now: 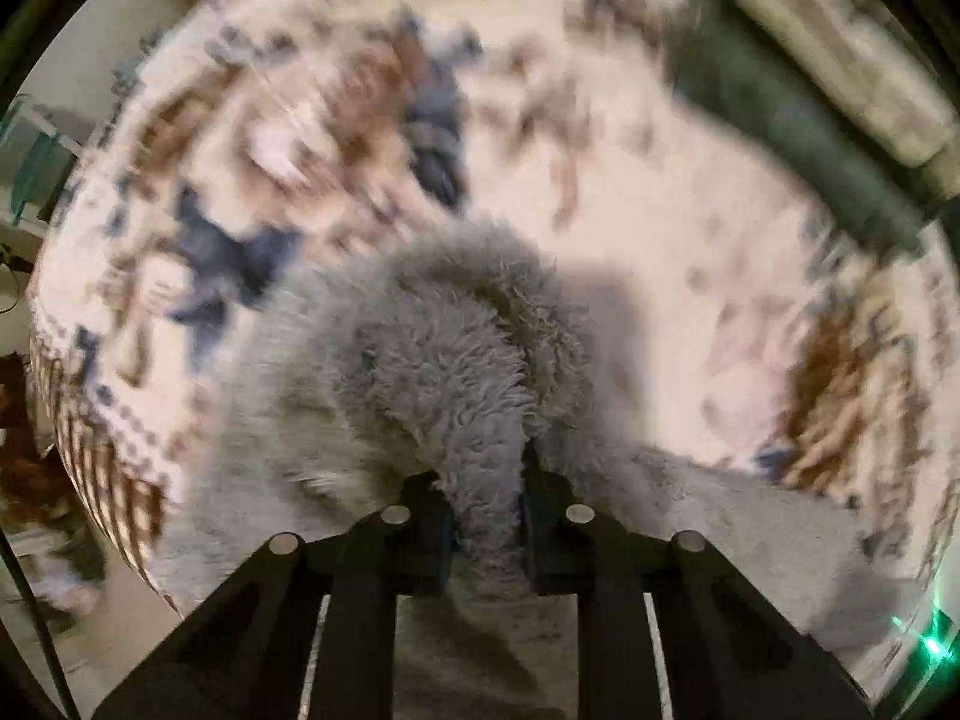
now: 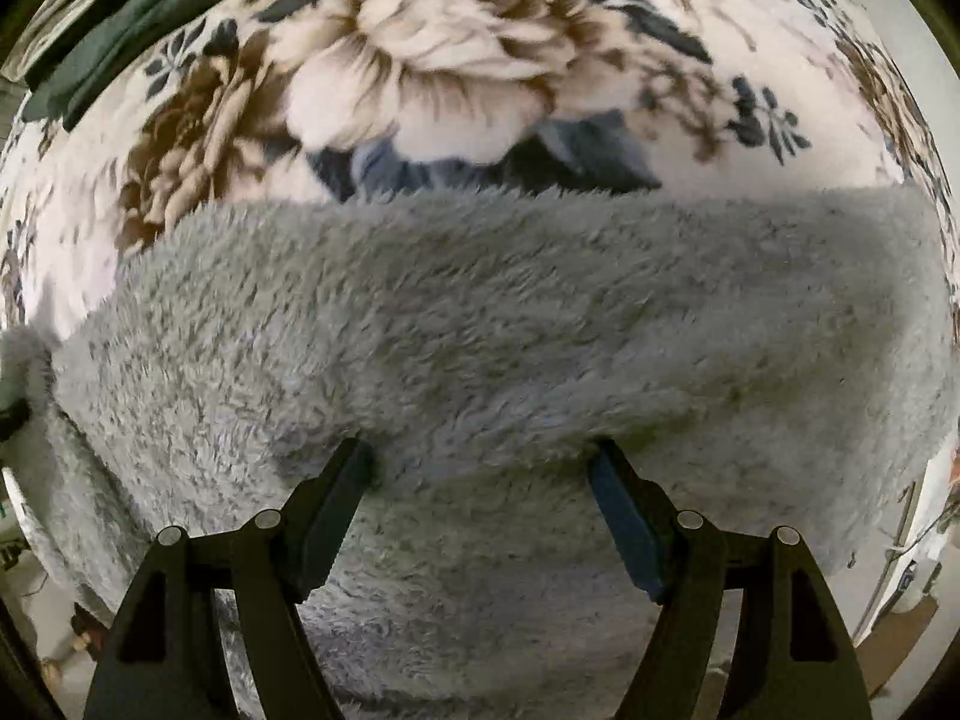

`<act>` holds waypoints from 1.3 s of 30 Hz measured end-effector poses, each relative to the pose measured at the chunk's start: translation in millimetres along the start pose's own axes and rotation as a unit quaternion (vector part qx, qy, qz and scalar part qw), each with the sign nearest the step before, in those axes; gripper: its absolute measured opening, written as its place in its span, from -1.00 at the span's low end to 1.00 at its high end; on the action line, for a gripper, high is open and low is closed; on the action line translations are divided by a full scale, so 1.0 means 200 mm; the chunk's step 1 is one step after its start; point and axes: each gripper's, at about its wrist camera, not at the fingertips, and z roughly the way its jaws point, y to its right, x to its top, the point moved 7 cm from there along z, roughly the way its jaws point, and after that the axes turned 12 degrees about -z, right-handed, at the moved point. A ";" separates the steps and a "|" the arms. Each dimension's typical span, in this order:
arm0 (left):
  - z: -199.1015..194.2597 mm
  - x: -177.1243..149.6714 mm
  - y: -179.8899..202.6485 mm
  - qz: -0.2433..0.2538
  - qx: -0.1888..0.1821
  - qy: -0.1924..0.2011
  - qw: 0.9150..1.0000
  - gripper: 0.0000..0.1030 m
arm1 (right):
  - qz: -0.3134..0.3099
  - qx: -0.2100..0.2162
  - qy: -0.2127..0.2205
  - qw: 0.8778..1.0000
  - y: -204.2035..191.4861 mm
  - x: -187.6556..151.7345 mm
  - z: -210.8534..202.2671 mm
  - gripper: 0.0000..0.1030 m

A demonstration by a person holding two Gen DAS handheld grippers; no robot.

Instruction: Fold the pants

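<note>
Left gripper (image 1: pixel 483 492) clenched on a raised fold of fuzzy grey pants (image 1: pixel 432 360), right gripper (image 2: pixel 480 474) released — jaws wide, fingertips touching the flat pile (nothing pinched), floral blanket (image 2: pixel 456 60) beyond both — green cloth (image 2: pixel 108 54) at the far edge.

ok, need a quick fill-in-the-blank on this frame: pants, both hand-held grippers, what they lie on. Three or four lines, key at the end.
1. The left hand-held gripper is ____ on a bunched fold of the fluffy grey pants.
2. The right hand-held gripper has its jaws ____ over the pants.
3. The pants lie on a blanket with a ____ print.

Missing words: shut; open; floral
</note>
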 end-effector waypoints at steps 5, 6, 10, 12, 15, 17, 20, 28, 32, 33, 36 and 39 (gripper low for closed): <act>-0.23 -0.27 -0.46 -0.091 -0.037 0.032 0.995 -0.72 | -0.017 -0.008 -0.012 1.000 -0.10 -0.12 -0.02 0.52; -0.20 -0.34 -0.53 -0.106 -0.032 0.017 0.994 -0.71 | -0.022 -0.007 -0.015 1.000 -0.12 -0.15 -0.02 0.52; -0.01 -0.65 -0.79 -0.191 -0.041 -0.064 0.979 -0.62 | -0.049 -0.018 -0.025 0.998 -0.22 -0.21 -0.03 0.52; -0.03 -0.69 -0.84 -0.221 -0.063 -0.071 0.971 -0.47 | -0.059 -0.017 -0.024 0.998 -0.27 -0.24 -0.05 0.52; -0.19 -0.68 -0.91 -0.256 -0.100 -0.051 0.960 -0.23 | -0.067 0.005 -0.012 0.998 -0.37 -0.27 -0.12 0.52; -0.32 -0.66 -0.94 -0.265 -0.118 -0.024 0.957 0.16 | -0.074 0.024 -0.006 0.997 -0.44 -0.31 -0.17 0.52; -0.43 -0.58 -0.93 -0.258 -0.133 0.009 0.957 0.69 | -0.088 0.047 -0.007 0.995 -0.54 -0.39 -0.21 0.52; -0.03 -0.34 -0.81 -0.203 -0.047 -0.054 0.977 0.69 | -0.210 0.100 -0.050 0.971 -0.93 -0.81 -0.18 0.51; 0.02 -0.47 -0.95 -0.187 -0.012 -0.066 0.980 0.13 | -0.256 0.112 -0.088 0.956 -0.98 -1.01 -0.15 0.51; 0.02 -0.52 -0.98 -0.179 -0.004 -0.069 0.981 0.08 | -0.261 0.117 -0.093 0.954 -0.99 -1.04 -0.14 0.51; 0.01 -0.69 -1.11 -0.186 0.022 -0.097 0.977 0.08 | -0.262 0.136 -0.103 0.950 -1.01 -1.06 -0.16 0.52; -0.09 -0.76 -1.16 -0.211 0.001 -0.097 0.973 0.08 | -0.255 0.148 -0.092 0.951 -0.99 -1.02 -0.21 0.52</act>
